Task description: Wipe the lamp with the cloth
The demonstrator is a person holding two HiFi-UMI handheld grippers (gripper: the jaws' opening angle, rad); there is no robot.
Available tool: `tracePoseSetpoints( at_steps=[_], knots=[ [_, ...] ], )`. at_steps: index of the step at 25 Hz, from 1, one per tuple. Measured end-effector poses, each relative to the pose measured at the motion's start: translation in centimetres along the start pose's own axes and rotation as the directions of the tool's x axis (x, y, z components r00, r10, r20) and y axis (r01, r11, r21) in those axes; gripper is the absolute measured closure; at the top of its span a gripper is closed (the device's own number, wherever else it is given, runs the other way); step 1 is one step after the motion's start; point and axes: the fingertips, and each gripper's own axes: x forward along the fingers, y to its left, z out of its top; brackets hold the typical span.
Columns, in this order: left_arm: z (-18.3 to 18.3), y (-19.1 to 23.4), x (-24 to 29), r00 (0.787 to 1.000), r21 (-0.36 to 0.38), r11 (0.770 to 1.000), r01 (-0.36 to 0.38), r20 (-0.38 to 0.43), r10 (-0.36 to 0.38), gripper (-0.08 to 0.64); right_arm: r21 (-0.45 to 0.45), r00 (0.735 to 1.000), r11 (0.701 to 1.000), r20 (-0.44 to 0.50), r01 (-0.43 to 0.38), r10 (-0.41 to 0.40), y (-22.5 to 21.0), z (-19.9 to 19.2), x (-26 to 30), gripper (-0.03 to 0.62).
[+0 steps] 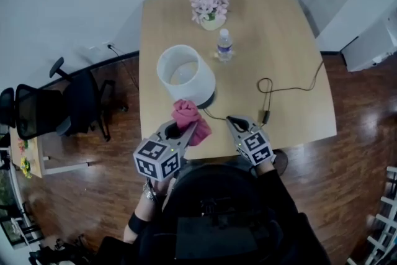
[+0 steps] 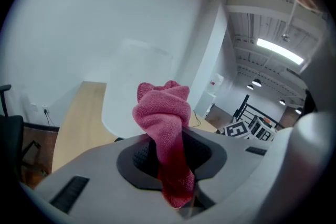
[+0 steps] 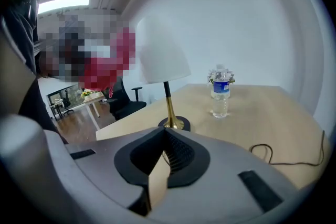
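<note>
My left gripper (image 1: 178, 131) pinches the bunched pink cloth (image 1: 188, 113); the upright white-shaded lamp (image 1: 183, 73) stands just beyond it, slightly left.

Lamp (image 1: 186, 74): white tapered shade, thin dark-and-brass stem, brass foot on a dark round base. It stands upright on the wooden table (image 1: 291, 28), near the front edge. Cloth (image 2: 163, 113): pink, bunched, pinched between the left gripper's (image 1: 181, 128) jaws, wad sticking out past the tips. It is just beside the shade's near side; contact unclear.
</note>
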Motion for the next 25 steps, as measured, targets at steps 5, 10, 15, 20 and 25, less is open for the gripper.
tracePoseSetpoints(
  at_steps=[5,10,15,20,25],
  knots=[
    [5.1,1.3,-1.6,0.987,0.015,0.99,-0.141,0.084,0.139,0.457,-0.019,0.998,0.998,0.022,-0.051,0.052,-3.4,1.1,-1.8,0.583],
    [6.9,7.6,-4.4,0.956,0.035,0.959,-0.283,0.085,0.279,0.457,-0.056,0.996,0.995,0.029,-0.087,0.088,-3.5,2.2,-2.6,0.583],
    [8.7,11.2,-4.9,0.963,0.047,0.966,-0.255,0.105,0.249,0.459,-0.056,0.993,0.998,0.111,-0.038,0.044,-2.4,5.7,-1.8,0.583],
    [6.4,13.6,-4.6,0.987,-0.045,0.99,-0.135,0.085,0.139,0.458,-0.027,0.986,0.998,0.159,-0.048,0.052,0.0,4.9,5.0,0.382],
    [4.3,15.0,-4.4,0.998,-0.058,0.997,-0.053,0.024,0.055,0.459,-0.061,0.958,0.997,0.285,0.054,-0.034,-0.1,5.8,13.0,0.382]
  ],
)
